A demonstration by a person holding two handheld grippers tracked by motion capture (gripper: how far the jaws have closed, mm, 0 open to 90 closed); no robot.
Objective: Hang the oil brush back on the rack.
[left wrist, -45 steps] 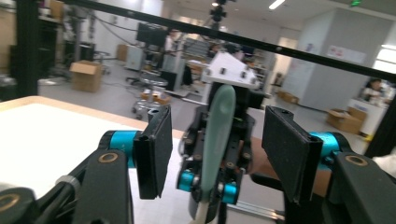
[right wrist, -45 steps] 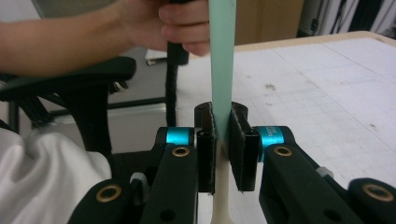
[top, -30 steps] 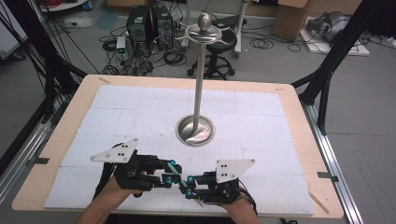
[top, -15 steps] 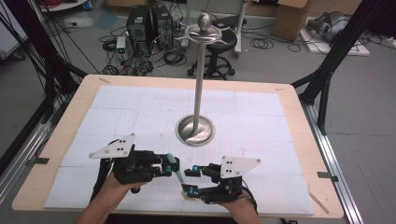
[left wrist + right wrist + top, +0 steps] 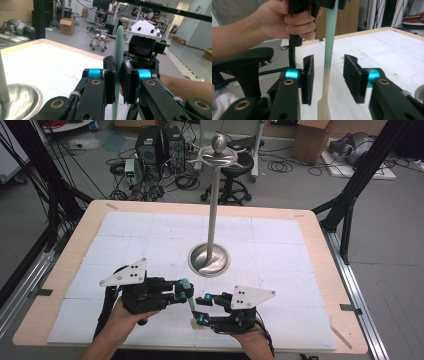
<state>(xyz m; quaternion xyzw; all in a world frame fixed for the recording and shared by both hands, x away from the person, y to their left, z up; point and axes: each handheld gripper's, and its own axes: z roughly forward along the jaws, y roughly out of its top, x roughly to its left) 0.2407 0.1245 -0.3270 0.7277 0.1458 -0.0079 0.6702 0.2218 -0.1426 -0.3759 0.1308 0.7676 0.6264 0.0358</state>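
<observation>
Left gripper [image 5: 117,86]: clamped on a slim green-and-cream spatula [image 5: 118,50], held upright above the near edge of the surface [image 5: 280,227].
Right gripper [image 5: 329,77]: pads stand apart on either side of the spatula's cream handle [image 5: 325,100] without touching; the jaws have just been closing.
Risk: if the left lets go before the right bites, the spatula drops.
Nearby: metal stand [image 5: 210,257], well clear.
</observation>
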